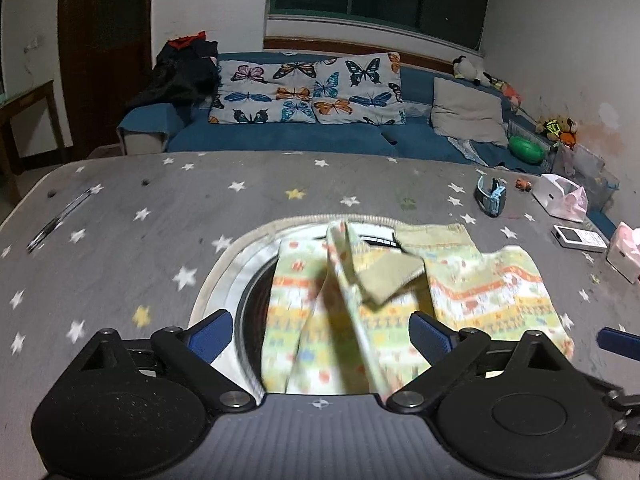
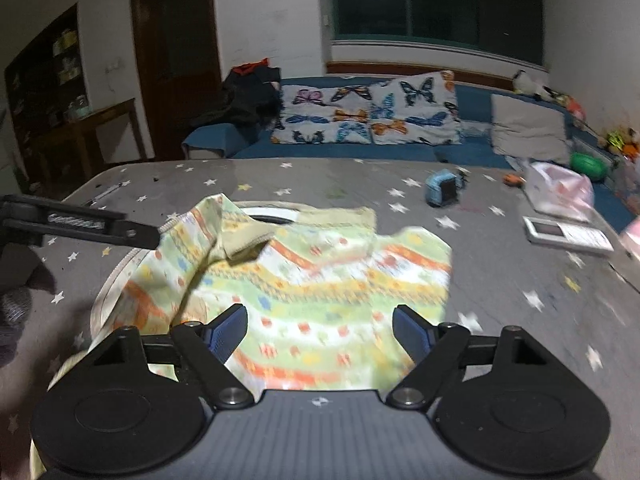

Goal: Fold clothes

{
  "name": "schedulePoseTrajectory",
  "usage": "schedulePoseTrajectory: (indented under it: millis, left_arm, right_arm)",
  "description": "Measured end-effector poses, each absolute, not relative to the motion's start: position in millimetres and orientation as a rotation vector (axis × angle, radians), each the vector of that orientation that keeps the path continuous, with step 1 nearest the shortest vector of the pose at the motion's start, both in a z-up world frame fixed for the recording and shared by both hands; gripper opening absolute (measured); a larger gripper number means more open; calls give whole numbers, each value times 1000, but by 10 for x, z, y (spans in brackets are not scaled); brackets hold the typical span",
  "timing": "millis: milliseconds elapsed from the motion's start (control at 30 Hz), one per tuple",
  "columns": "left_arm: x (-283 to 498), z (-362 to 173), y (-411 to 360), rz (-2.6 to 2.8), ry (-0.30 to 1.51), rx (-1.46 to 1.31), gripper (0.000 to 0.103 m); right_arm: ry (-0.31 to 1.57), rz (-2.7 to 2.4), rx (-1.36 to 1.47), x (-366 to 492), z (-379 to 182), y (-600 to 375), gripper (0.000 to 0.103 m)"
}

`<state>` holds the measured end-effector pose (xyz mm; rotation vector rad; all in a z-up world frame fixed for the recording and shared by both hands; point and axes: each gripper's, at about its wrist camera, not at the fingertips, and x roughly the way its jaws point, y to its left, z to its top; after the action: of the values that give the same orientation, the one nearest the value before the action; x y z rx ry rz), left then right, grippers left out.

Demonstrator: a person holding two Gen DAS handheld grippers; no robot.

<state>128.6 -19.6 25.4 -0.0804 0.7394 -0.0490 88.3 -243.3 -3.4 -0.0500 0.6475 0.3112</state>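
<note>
A small pale green garment (image 1: pixel 472 292) with orange and yellow bands lies rumpled on the grey star-print table (image 1: pixel 132 200), partly over a round inset. It also shows in the right wrist view (image 2: pixel 320 292). A sleeve or flap with a beige cuff (image 1: pixel 390 276) is turned over onto its middle. My left gripper (image 1: pixel 320 334) is open just above the garment's near edge. My right gripper (image 2: pixel 320 330) is open over the garment's near edge. The left gripper's dark arm (image 2: pixel 76 226) reaches in from the left by the garment's raised corner.
A round inset with a dark hole (image 1: pixel 252 292) lies under the garment. A blue tape dispenser (image 1: pixel 491 196), white device (image 1: pixel 580 237), pink bag (image 1: pixel 564 197) and tissue box (image 1: pixel 626 252) sit at the table's right. A blue sofa with butterfly cushions (image 1: pixel 308 92) is behind.
</note>
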Motion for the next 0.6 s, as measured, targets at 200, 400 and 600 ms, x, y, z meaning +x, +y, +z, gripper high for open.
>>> schedulePoseTrajectory:
  millis: [200,400,600]
  left_arm:
    - [1748,127,-292,-66,789,-66,89]
    - [2089,-46,-295,-87,850,-89,73]
    - [2182,-205,-248,-118,903,-135,22]
  right_arm:
    - [688,389,-53,1419,-107,-2171,66]
    - [728,418,-70,1831,-268,-1939,61]
    - [780,436,-84,2091,-467,-1776,46]
